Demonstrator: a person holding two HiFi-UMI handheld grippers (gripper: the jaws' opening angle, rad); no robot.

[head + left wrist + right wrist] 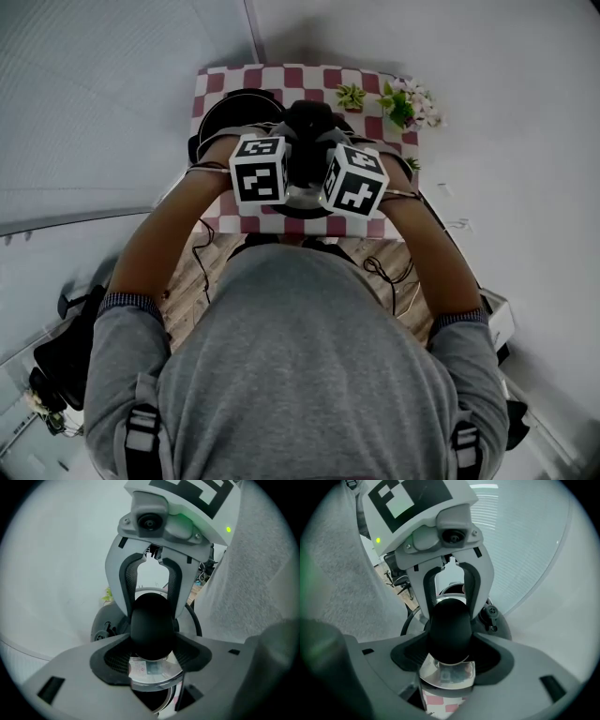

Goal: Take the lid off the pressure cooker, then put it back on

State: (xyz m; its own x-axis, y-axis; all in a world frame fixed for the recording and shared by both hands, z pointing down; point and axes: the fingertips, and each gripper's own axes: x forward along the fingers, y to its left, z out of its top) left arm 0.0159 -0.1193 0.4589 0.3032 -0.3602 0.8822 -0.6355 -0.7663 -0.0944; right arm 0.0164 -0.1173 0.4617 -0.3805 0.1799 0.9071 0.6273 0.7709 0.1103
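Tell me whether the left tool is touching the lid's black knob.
Touching. In the left gripper view, the left tool has its pads pressed against both sides of the black knob.

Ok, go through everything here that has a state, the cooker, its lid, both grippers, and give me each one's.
lid: off the cooker, held in the air by its black knob.
pressure cooker: open, standing on the checkered table.
left gripper: shut on the lid's knob.
right gripper: shut on the same knob, from the opposite side.
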